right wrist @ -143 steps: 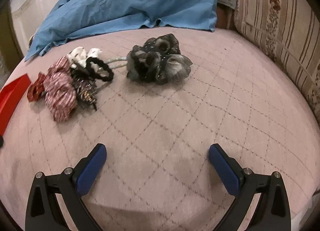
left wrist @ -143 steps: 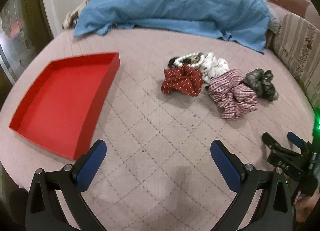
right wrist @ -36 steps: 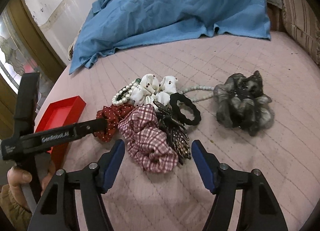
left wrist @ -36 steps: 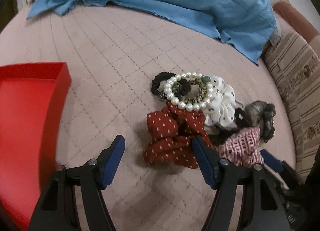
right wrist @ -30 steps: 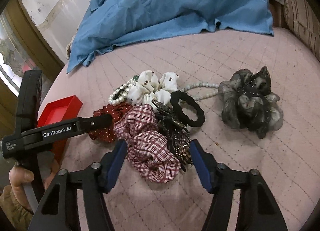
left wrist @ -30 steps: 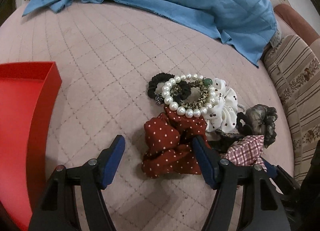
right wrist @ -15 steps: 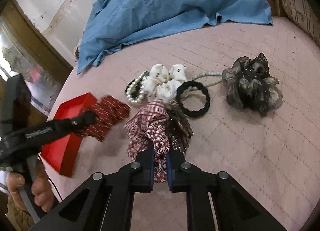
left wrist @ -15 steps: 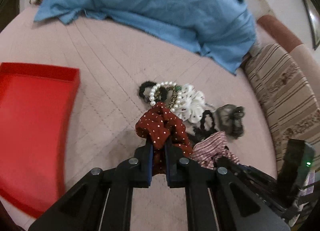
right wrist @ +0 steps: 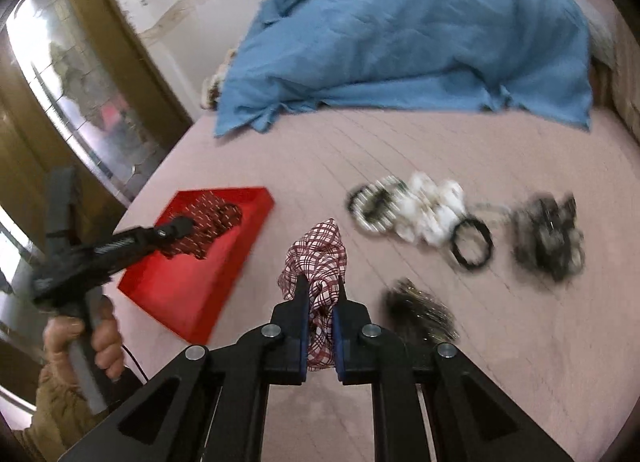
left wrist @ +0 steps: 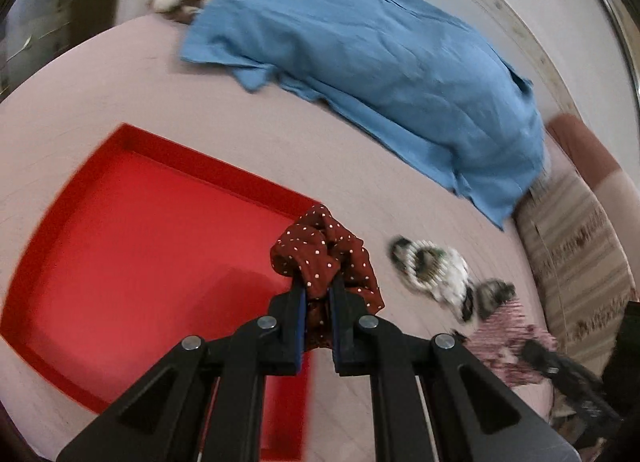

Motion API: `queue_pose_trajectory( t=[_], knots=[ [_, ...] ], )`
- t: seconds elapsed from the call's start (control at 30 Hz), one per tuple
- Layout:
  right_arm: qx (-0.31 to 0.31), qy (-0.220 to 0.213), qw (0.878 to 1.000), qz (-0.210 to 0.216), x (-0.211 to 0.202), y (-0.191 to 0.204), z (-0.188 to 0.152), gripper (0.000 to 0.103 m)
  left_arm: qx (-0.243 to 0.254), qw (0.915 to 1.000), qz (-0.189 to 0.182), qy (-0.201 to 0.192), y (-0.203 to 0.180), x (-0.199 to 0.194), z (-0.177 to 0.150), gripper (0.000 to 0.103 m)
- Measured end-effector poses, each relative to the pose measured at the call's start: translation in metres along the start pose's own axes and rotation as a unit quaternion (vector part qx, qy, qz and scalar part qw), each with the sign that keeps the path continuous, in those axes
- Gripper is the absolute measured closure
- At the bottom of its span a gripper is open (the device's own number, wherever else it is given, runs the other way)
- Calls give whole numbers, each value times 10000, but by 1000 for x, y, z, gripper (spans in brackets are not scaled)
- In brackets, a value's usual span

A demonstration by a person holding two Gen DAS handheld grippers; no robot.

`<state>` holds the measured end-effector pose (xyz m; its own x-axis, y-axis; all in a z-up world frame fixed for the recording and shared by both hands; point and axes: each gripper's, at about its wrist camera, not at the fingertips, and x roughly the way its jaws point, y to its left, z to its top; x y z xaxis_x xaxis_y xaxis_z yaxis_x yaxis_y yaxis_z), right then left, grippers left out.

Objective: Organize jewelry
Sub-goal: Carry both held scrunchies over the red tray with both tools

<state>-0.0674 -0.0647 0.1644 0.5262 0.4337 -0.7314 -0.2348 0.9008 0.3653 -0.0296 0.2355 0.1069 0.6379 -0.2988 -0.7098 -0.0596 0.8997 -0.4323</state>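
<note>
The red polka-dot scrunchie hangs pinched between the closed jaws of the left gripper, held over the near right corner of the red tray; the right wrist view shows it above the tray's inside, not yet let go. The tray looks bare in both views, so nothing has landed in it so far. Over on the right, the plaid scrunchie is clamped in the right gripper, lifted off the pink bedspread and sitting between the tray and the remaining pile.

So two pieces are in the air and none delivered. Left on the bed: a pearl bracelet beside a white spotted scrunchie, a black hair tie touching that cluster, a grey sheer scrunchie further right, and a dark glittery piece nearest the right gripper. All are blurred, so finer detail cannot be told.

The job reads as early: first drop pending, second close behind, five items still to collect. A blue sheet lies heaped at the far side, well apart.
</note>
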Motion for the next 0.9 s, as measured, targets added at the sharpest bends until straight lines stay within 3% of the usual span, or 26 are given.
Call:
queue_pose_trajectory(
  t=[0.2,0.53,0.67,0.83,0.9],
  knots=[
    [-235,-10,9993,299,23,43,38,93,-262,9991,270,-193,47,4,34,94],
    [-356,503,9949,805,125,108,73,93,-394,9946,959,-40,99,28,58,94],
    [-754,617,9941,479,166,128,74,93,-392,9908,1292,-49,110,34,64,93],
    [-886,804,9927,163,203,127,77,93,-545,9899,1305,-144,120,31,68,91],
    [-889,850,9924,64,211,123,77,90,-605,9896,1289,-186,124,28,68,81]
  ],
)
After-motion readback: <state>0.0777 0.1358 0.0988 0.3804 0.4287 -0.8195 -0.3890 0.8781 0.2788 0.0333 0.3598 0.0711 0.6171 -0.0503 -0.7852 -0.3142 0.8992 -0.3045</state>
